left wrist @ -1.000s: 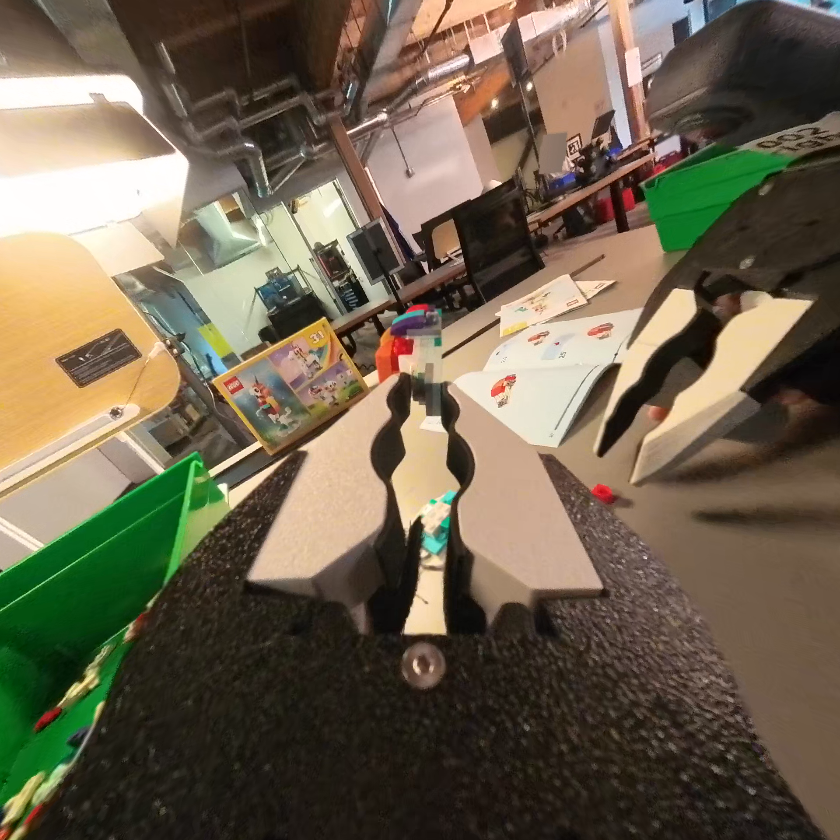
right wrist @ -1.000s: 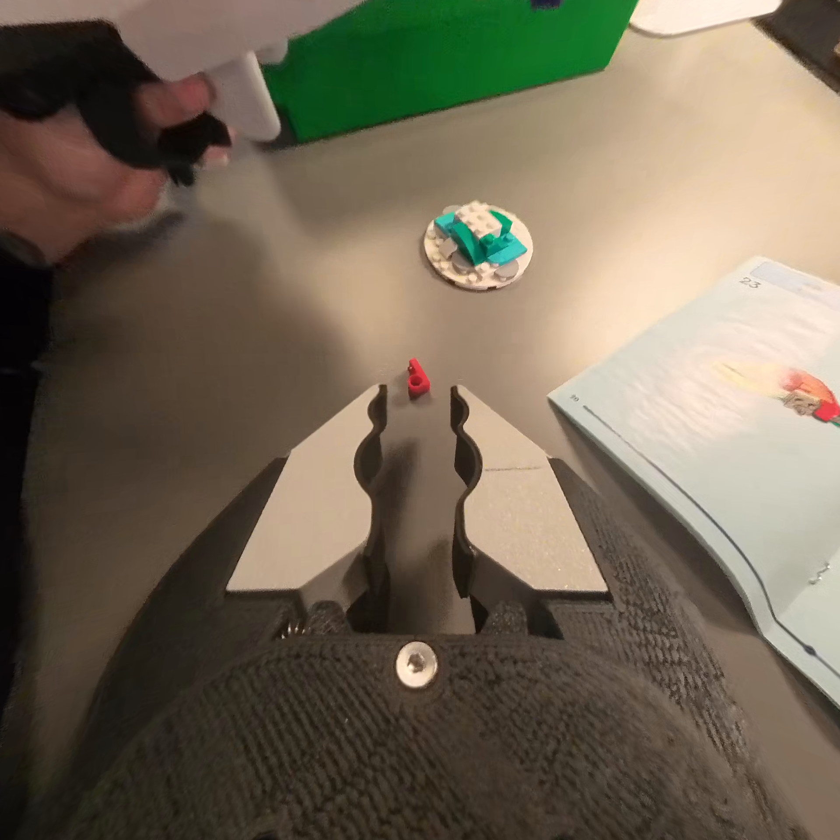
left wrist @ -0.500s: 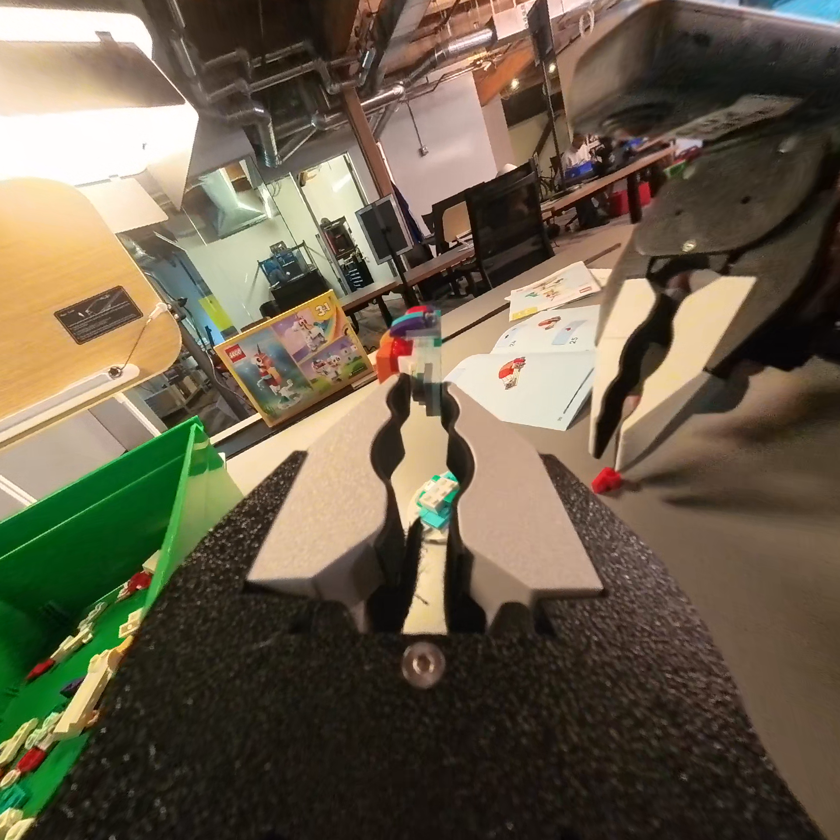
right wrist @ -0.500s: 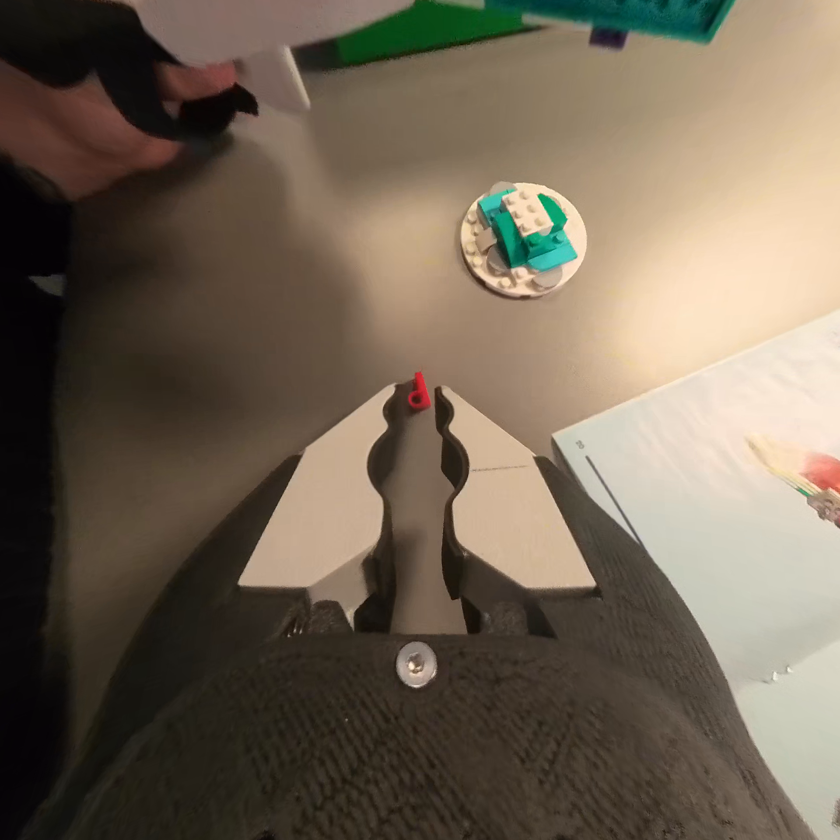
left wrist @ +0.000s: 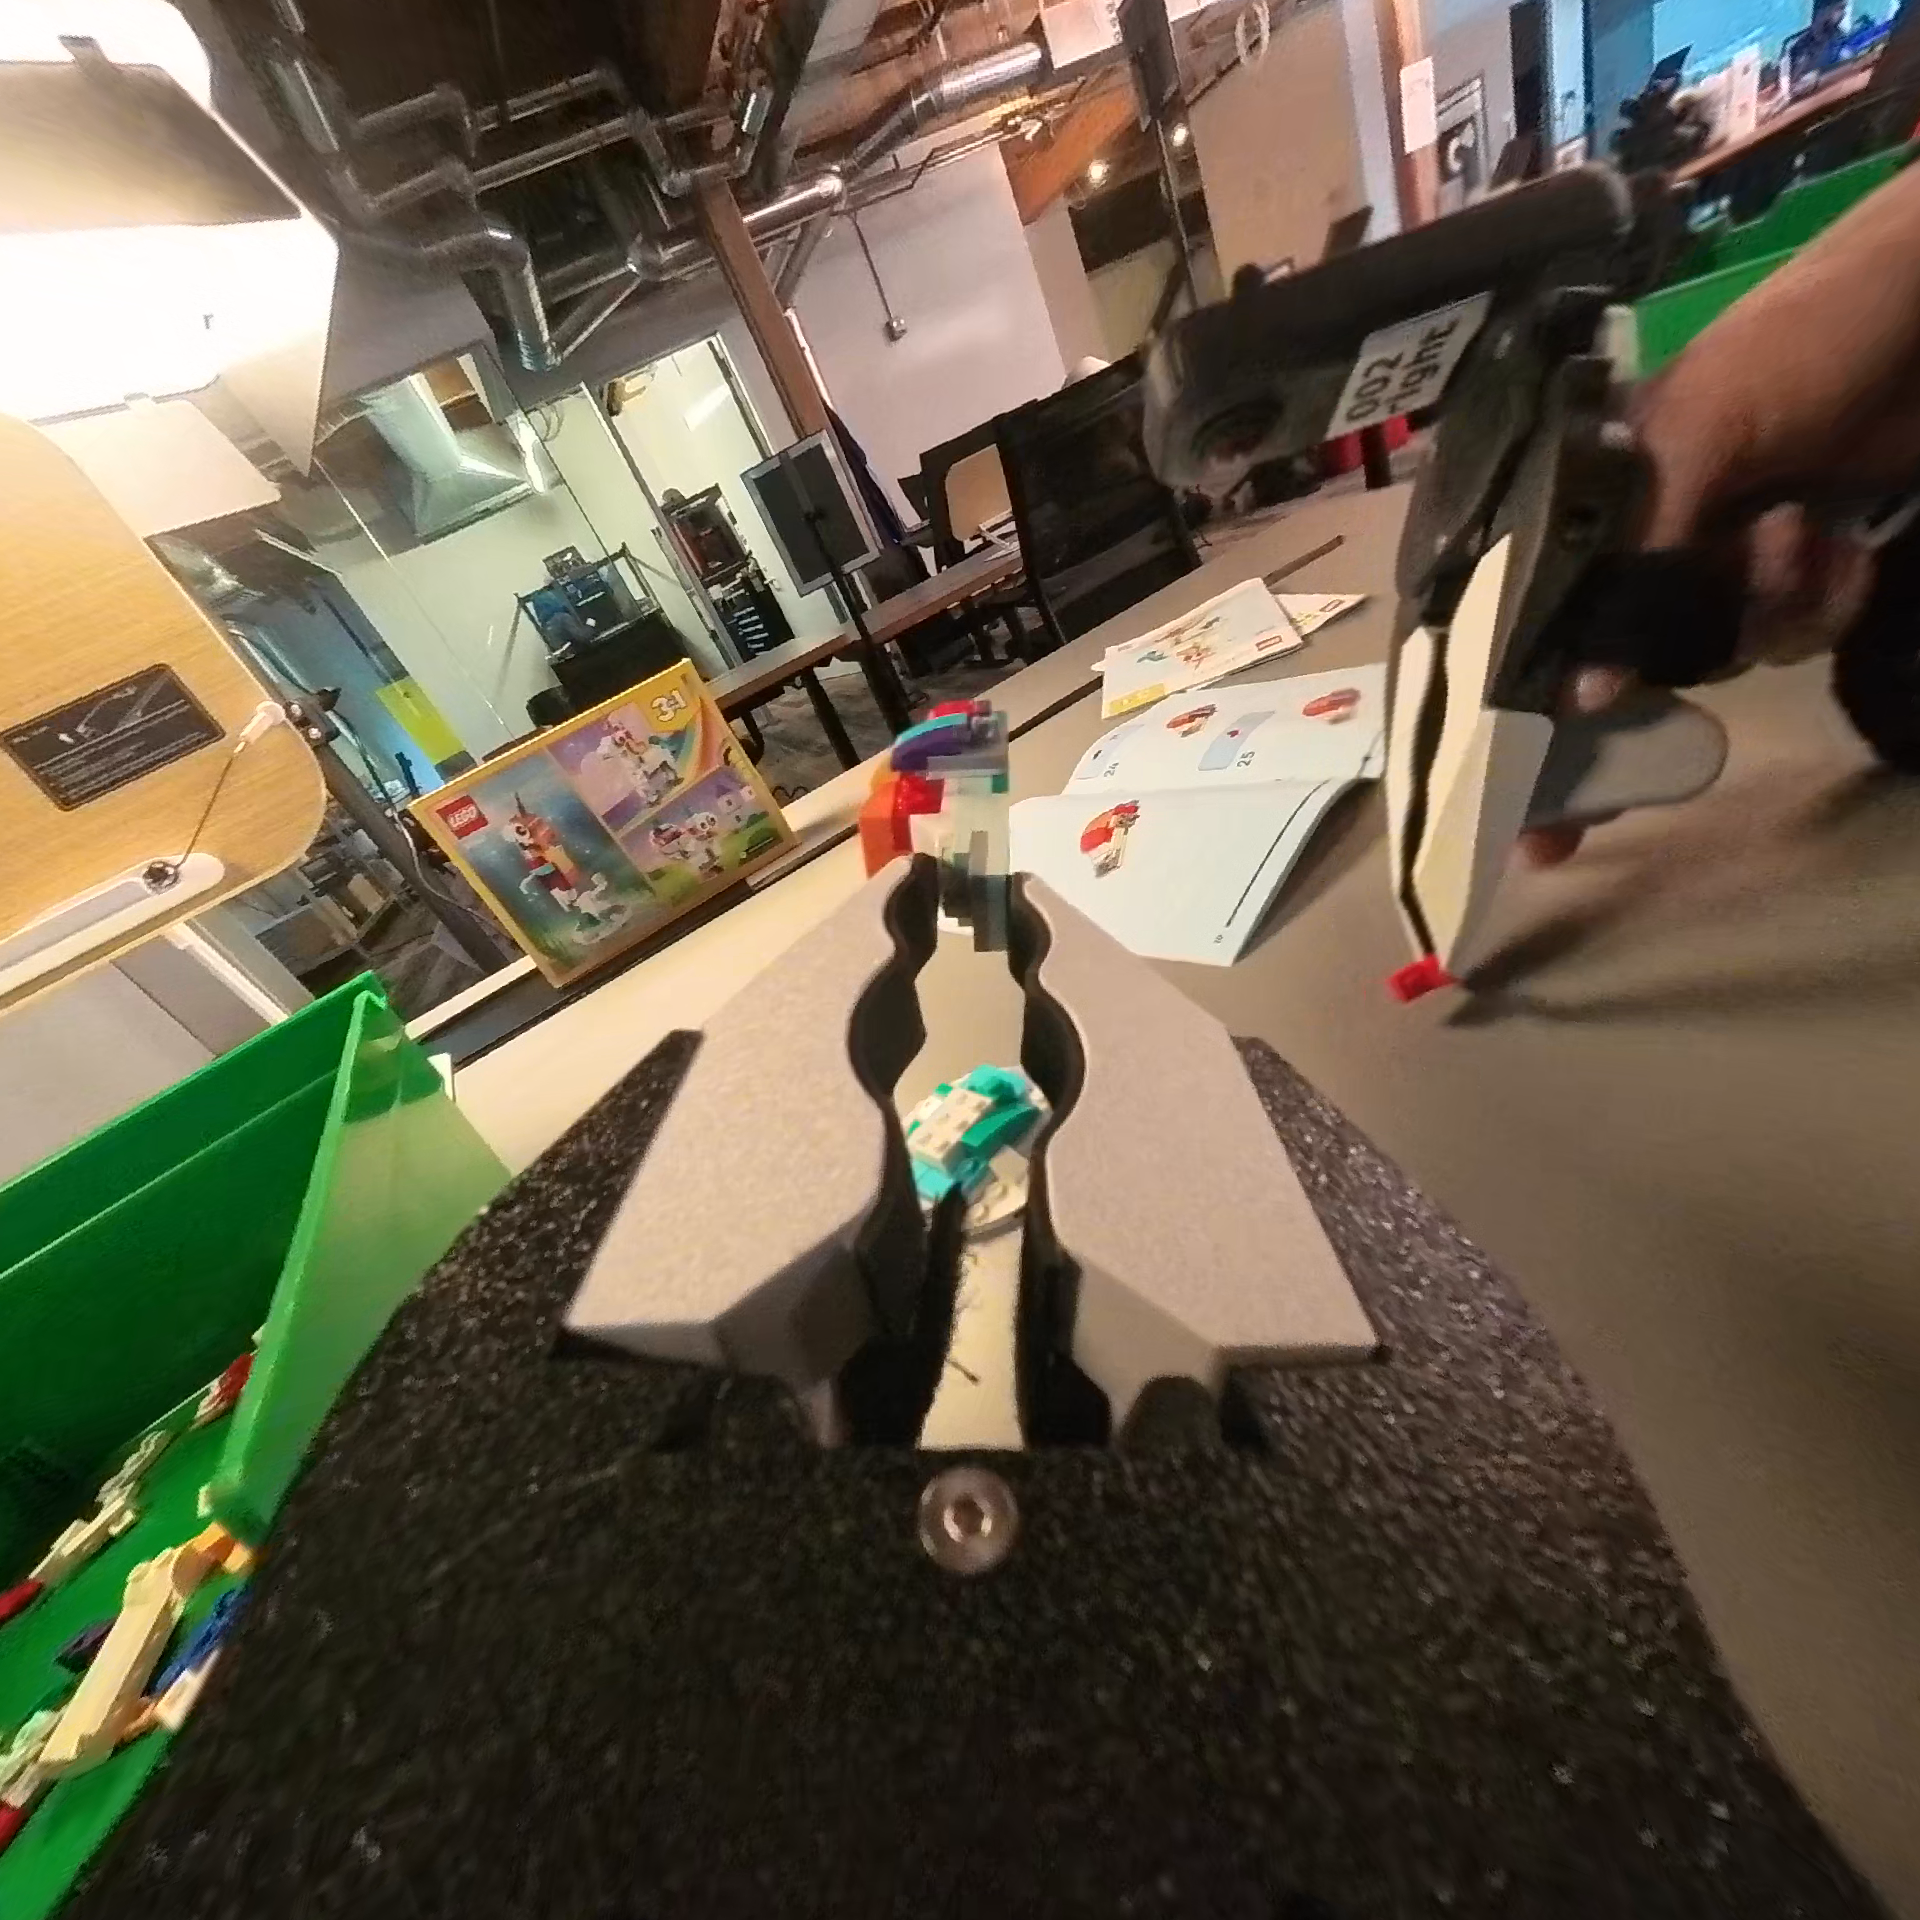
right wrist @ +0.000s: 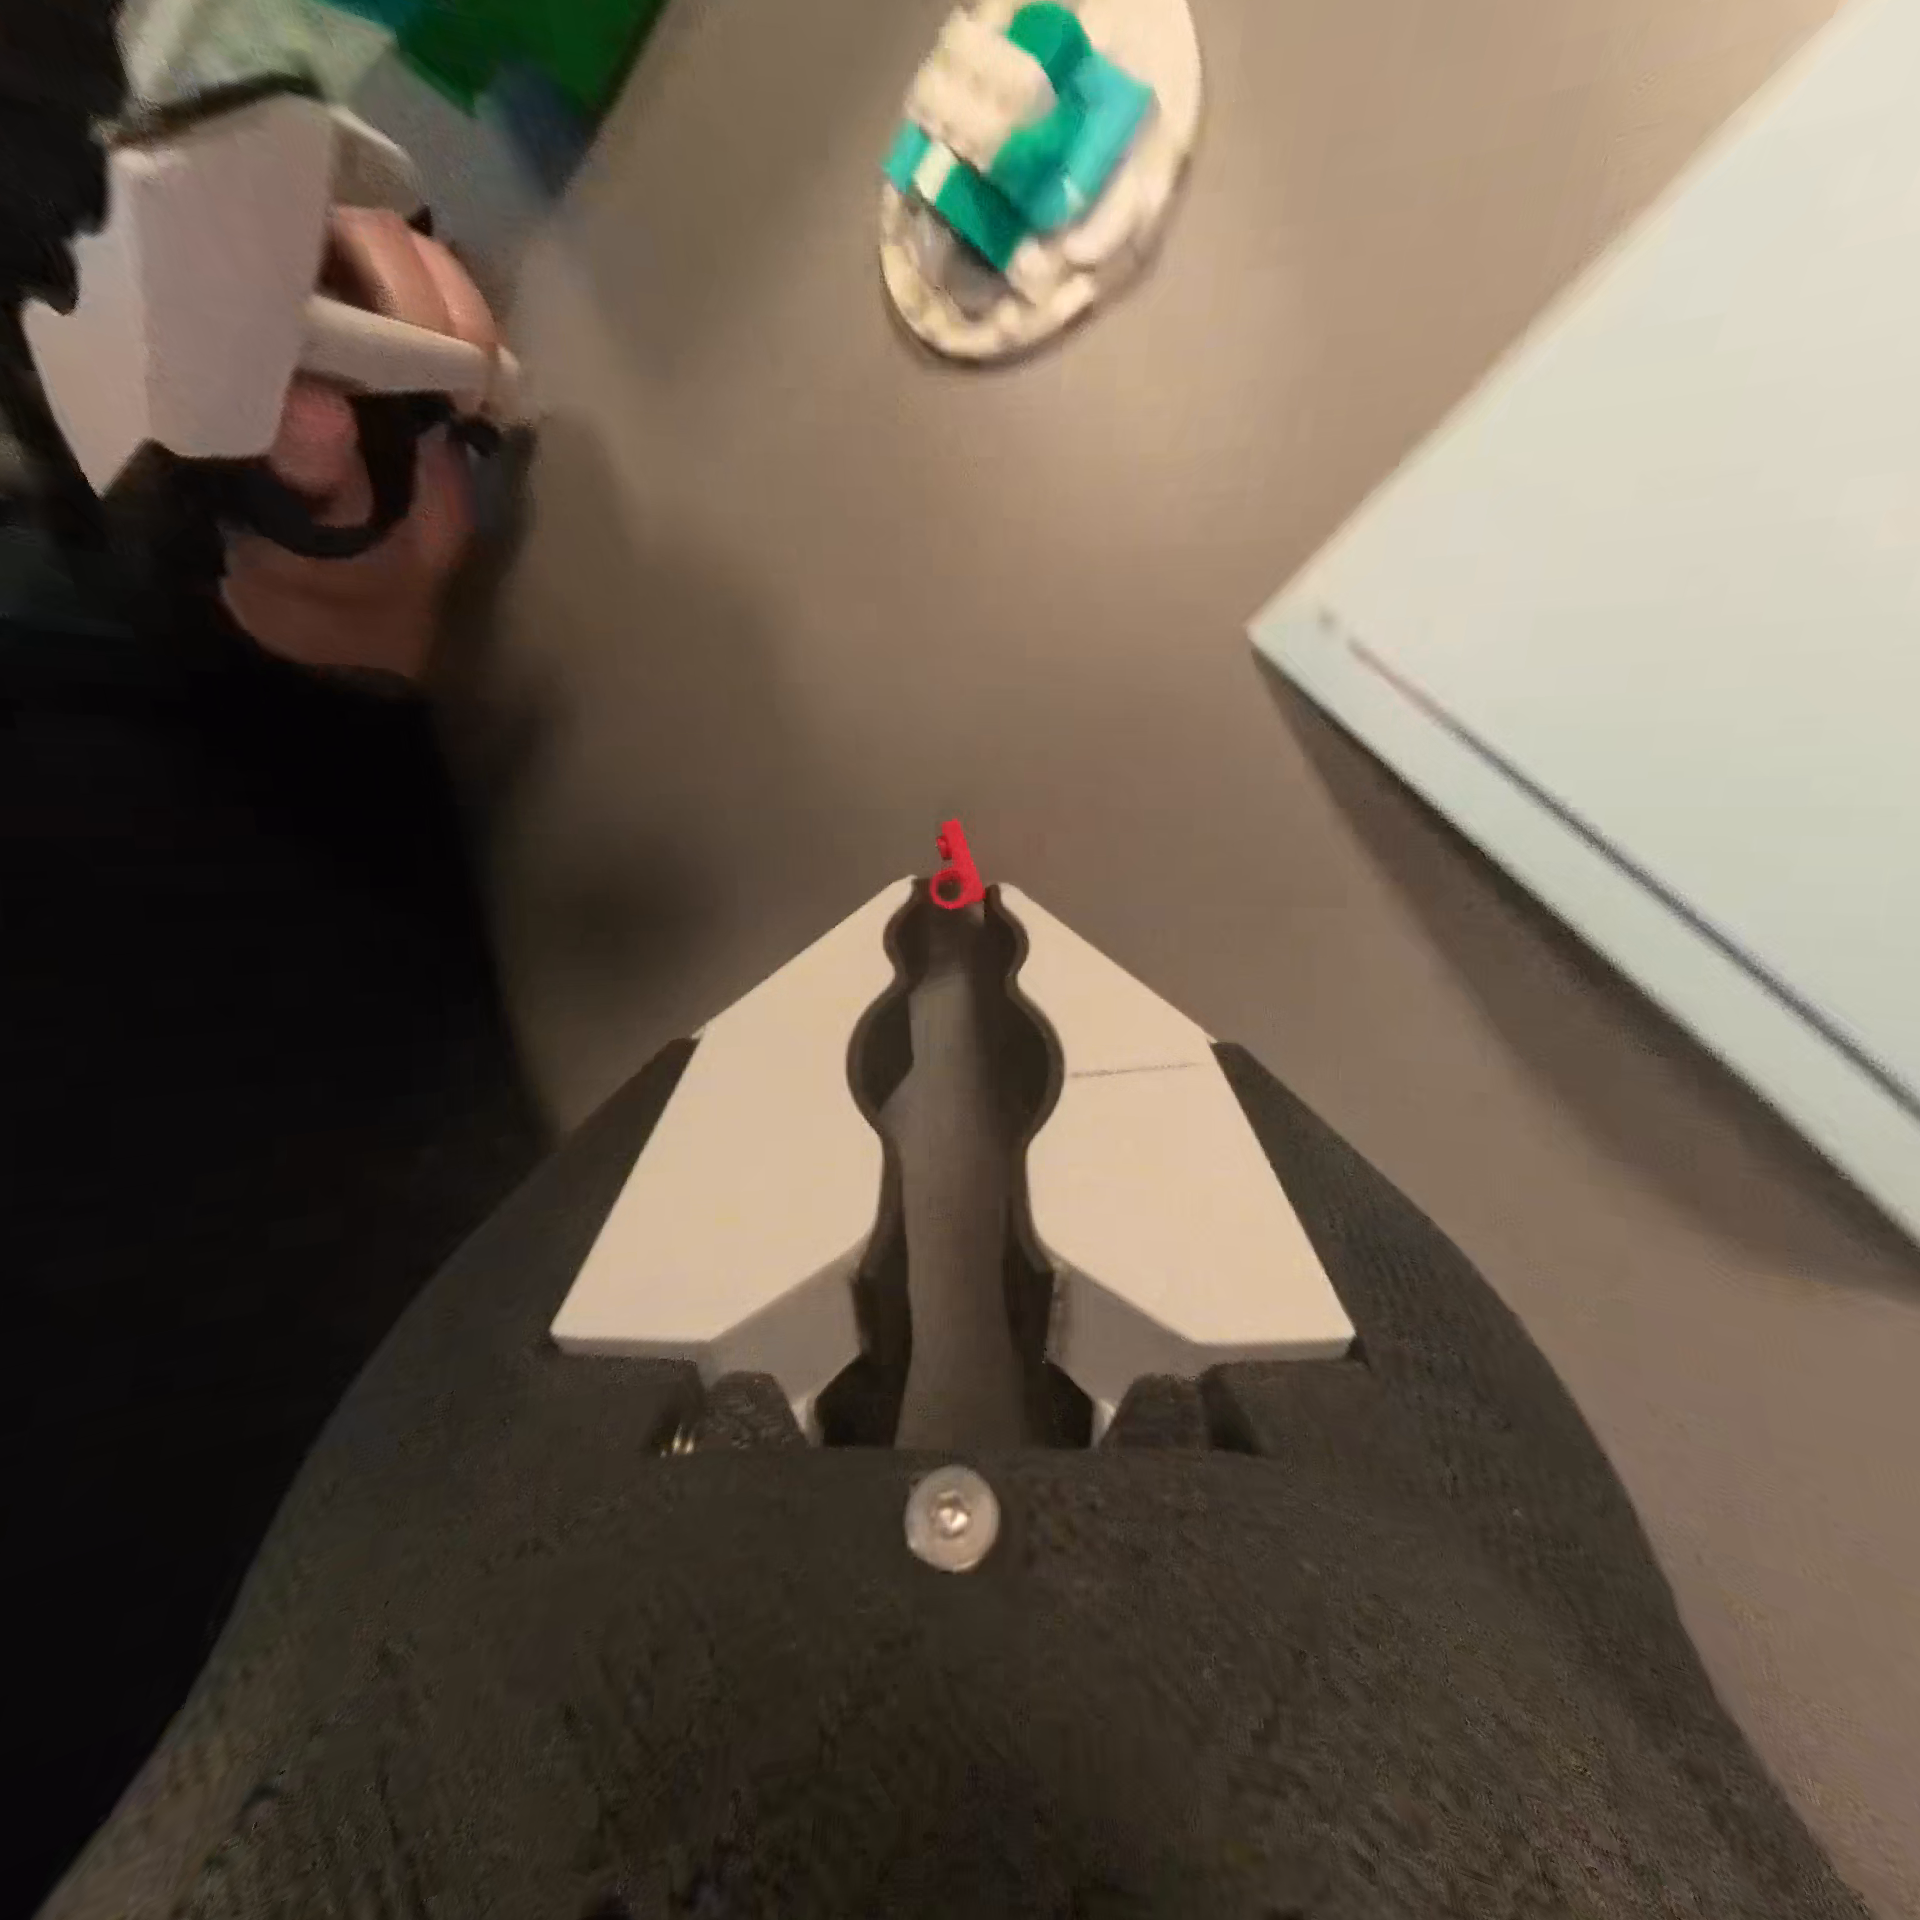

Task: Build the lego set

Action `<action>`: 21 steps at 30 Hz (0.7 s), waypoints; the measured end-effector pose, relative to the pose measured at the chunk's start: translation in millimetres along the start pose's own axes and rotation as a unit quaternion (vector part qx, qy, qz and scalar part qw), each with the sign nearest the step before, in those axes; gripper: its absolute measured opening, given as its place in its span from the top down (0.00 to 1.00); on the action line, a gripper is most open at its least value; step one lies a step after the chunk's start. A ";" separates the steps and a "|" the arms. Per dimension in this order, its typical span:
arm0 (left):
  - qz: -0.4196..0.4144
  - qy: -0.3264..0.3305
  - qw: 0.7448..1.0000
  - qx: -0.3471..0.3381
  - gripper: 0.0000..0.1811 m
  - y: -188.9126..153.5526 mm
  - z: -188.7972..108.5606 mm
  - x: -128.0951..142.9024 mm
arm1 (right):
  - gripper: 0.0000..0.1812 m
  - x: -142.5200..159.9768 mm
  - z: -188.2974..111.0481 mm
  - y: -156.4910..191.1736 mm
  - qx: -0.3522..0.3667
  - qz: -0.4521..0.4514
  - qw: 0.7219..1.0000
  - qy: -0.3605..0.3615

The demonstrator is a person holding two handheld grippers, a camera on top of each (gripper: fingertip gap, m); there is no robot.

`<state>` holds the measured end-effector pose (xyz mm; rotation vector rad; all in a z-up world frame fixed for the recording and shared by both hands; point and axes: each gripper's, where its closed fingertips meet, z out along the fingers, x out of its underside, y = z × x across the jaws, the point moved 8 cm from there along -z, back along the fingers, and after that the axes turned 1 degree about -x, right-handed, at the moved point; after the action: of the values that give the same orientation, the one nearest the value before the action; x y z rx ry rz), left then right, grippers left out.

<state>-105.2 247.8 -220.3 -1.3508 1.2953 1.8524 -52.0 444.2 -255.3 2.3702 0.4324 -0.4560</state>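
Note:
My right gripper [right wrist: 951, 896] is shut on a small red piece [right wrist: 954, 875], pinched at its fingertips close over the grey table [right wrist: 779, 644]. In the left wrist view the right gripper [left wrist: 1432, 961] points down at the right with the red piece [left wrist: 1415, 979] at its tips. A teal and white build on a round white plate [right wrist: 1039, 177] lies beyond it. My left gripper [left wrist: 964, 878] is open and empty, and the build [left wrist: 977, 1132] shows on the table through the gap between its fingers.
An open instruction booklet [left wrist: 1195, 831] lies right of the build and also shows in the right wrist view [right wrist: 1662, 623]. A colourful brick figure [left wrist: 930, 774] and the set's box [left wrist: 613, 821] stand farther back. A green bin [left wrist: 156, 1299] with loose bricks is at the left. Tip to tip, the grippers are about 15 cm apart.
My right gripper has come down over the red piece and shut on it. The right wrist view has moved closer to the round plate. My left gripper has stayed open.

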 end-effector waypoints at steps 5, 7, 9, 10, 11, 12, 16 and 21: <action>0.015 -0.004 1.000 0.018 0.94 -6.2 0.9 -2.2 | 0.95 12.6 -21.9 -15.2 -0.009 0.050 0.996 0.068; 0.023 -0.003 0.999 0.021 0.94 -8.1 0.9 -2.4 | 0.95 12.8 -27.8 -17.0 0.007 0.035 0.995 0.093; 0.025 -0.002 0.999 0.026 0.94 -9.4 1.0 -2.3 | 0.93 11.9 -31.9 -18.8 0.050 -0.004 0.992 0.114; 0.023 -0.001 0.999 0.029 0.94 -9.7 1.1 -2.1 | 0.92 11.4 -33.2 -19.2 0.077 -0.031 0.989 0.123; 0.020 -0.001 0.999 0.031 0.94 -9.8 1.2 -2.0 | 0.90 11.4 -34.3 -18.2 0.096 -0.058 0.985 0.130; 0.018 -0.001 0.999 0.033 0.94 -9.9 1.3 -1.9 | 0.89 11.5 -34.8 -17.2 0.111 -0.080 0.981 0.135; 0.009 0.001 0.999 0.043 0.94 -10.9 1.8 -1.2 | 0.84 14.7 -37.3 -10.2 0.172 -0.211 0.953 0.133; 0.008 0.002 0.999 0.052 0.94 -12.7 2.7 -1.2 | 0.88 24.6 -38.6 5.8 0.205 -0.383 0.896 0.089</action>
<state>-95.5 255.7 -224.1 -1.2933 1.3872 1.7681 -19.9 470.5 -235.2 2.5728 1.5097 -0.7345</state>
